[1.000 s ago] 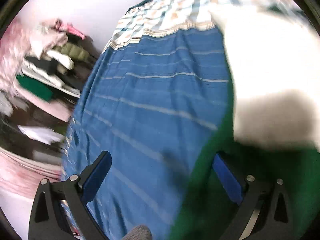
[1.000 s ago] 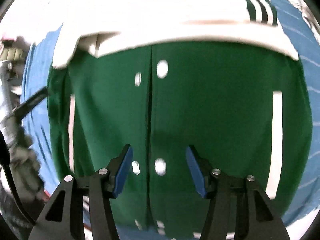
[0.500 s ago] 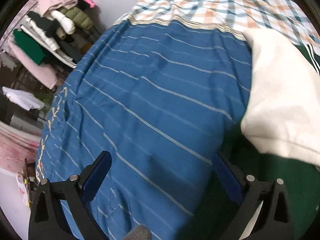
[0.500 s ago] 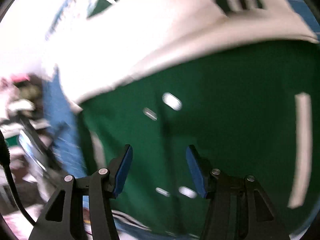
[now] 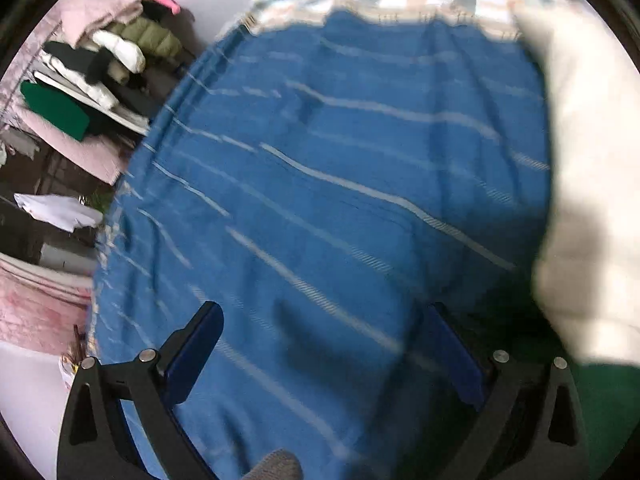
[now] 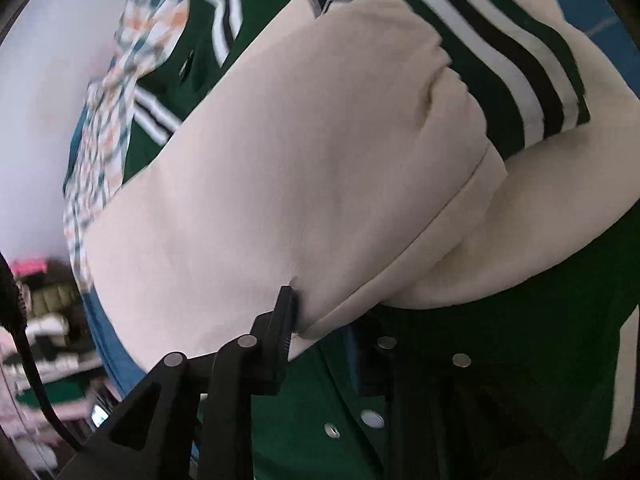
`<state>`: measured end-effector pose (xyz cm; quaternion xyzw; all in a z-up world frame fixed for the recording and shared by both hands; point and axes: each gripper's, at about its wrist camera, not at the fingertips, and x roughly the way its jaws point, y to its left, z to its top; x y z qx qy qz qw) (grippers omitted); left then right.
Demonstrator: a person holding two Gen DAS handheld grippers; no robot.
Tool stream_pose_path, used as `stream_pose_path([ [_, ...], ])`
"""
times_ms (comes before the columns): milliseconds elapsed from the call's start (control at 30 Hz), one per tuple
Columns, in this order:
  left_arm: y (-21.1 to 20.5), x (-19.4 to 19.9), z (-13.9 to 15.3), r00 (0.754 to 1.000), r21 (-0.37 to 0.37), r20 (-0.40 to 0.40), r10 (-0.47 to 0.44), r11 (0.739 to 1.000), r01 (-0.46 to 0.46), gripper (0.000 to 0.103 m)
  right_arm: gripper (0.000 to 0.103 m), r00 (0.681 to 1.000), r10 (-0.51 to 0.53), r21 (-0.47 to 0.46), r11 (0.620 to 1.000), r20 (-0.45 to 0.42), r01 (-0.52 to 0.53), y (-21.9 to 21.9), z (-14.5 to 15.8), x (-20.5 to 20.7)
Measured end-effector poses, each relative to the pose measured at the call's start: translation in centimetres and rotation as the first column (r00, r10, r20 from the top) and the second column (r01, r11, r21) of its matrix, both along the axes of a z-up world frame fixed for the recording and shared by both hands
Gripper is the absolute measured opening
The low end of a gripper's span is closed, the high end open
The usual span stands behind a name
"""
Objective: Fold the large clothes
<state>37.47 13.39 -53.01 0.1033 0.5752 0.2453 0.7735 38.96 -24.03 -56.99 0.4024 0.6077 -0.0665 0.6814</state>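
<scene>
Item, left: our left gripper (image 5: pixel 316 354), jaws spread wide and empty, hovers over the blue striped bedspread (image 5: pixel 320 184); a clothes shelf (image 5: pixel 80 80) sits beyond the bed's edge.

Item, centre: the green varsity jacket (image 6: pixel 520 320) lies front-up on the bed, cream sleeves (image 6: pixel 280 168) folded across its chest, a checked pillow (image 6: pixel 104 128) behind it.

Item, right: our right gripper (image 6: pixel 332 320) is closing on the lower sleeve edge; only one finger shows, the cream cloth lying between.

Handling, as we judge: thick, soft, fairly heavy, not slippery; take hold at seams, cuffs or hem.
</scene>
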Motion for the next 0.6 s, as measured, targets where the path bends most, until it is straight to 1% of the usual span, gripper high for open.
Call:
stream_pose_path([
  [33, -0.3, -0.8, 1.4, 1.000, -0.009, 0.028, -0.010, 1.000, 0.010, 0.103, 0.045, 1.000, 0.013, -0.006, 1.000, 0.005, -0.013, -0.5, 0.5, -0.5],
  [67, -0.9, -1.6, 2.9, 0.998, -0.019, 0.052, -0.028, 0.999, 0.029, 0.103, 0.047, 0.999, 0.034, -0.024, 0.999, 0.015, -0.034, -0.7, 1.7, -1.7],
  [133, -2.9, -3.6, 5.6, 0.994, -0.019, 0.081, -0.071, 0.997, 0.072, 0.103, 0.047, 0.997, 0.076, -0.112, 0.991, 0.031, -0.072, -2.5, 4.9, -4.8],
  [167, -4.2, -4.5, 6.7, 0.991, -0.034, 0.093, -0.094, 0.995, 0.098, 0.103, 0.048, 0.996, 0.089, -0.165, 0.983, 0.024, -0.084, -3.4, 6.1, -6.5],
  [200, -6.1, -5.5, 7.5, 0.987, -0.054, 0.095, -0.127, 0.990, 0.132, 0.103, 0.048, 0.995, 0.098, -0.214, 0.972, 0.008, -0.094, -5.0, 7.2, -8.0],
  [233, -7.7, -6.3, 7.8, 0.984, -0.067, 0.090, -0.151, 0.985, 0.157, 0.103, 0.048, 0.994, 0.108, -0.274, 0.956, -0.016, -0.108, -6.6, 8.2, -9.6],
  [267, -9.5, -6.8, 7.8, 0.981, -0.082, 0.082, -0.178, 0.979, 0.185, 0.103, 0.048, 0.993, 0.115, -0.310, 0.943, -0.037, -0.121, -8.3, 8.9, -10.8],
  [333, -14.1, -7.9, 6.7, 0.970, -0.106, 0.054, -0.239, 0.964, 0.244, 0.103, 0.048, 0.992, 0.103, -0.349, 0.929, -0.076, -0.123, -11.9, 9.3, -12.6],
  [367, -16.5, -8.2, 5.7, 0.964, -0.119, 0.029, -0.264, 0.957, 0.266, 0.103, 0.048, 0.992, 0.095, -0.347, 0.930, -0.082, -0.118, -12.6, 9.1, -12.6],
  [433, -20.1, -8.3, 4.0, 0.958, -0.124, -0.008, -0.288, 0.951, 0.285, 0.103, 0.048, 0.993, 0.085, -0.340, 0.934, -0.087, -0.110, -16.1, 8.5, -13.6],
  [467, -21.5, -8.5, 3.4, 0.956, -0.118, -0.014, -0.292, 0.950, 0.288, 0.103, 0.048, 0.992, 0.095, -0.332, 0.936, -0.082, -0.117, -17.6, 8.0, -13.3],
  [500, -23.4, -8.5, 2.5, 0.955, -0.099, -0.017, -0.295, 0.951, 0.292, 0.103, 0.048, 0.991, 0.108, -0.328, 0.936, -0.077, -0.127, -18.9, 7.7, -13.5],
  [533, -24.9, -8.5, 1.5, 0.953, -0.080, -0.021, -0.303, 0.950, 0.301, 0.103, 0.048, 0.990, 0.125, -0.323, 0.936, -0.071, -0.142, -19.9, 7.1, -12.8],
  [600, -27.4, -8.5, -0.5, 0.950, -0.039, -0.049, -0.310, 0.951, 0.308, 0.103, 0.048, 0.984, 0.163, -0.303, 0.936, -0.076, -0.179, -20.9, 5.8, -11.5],
])
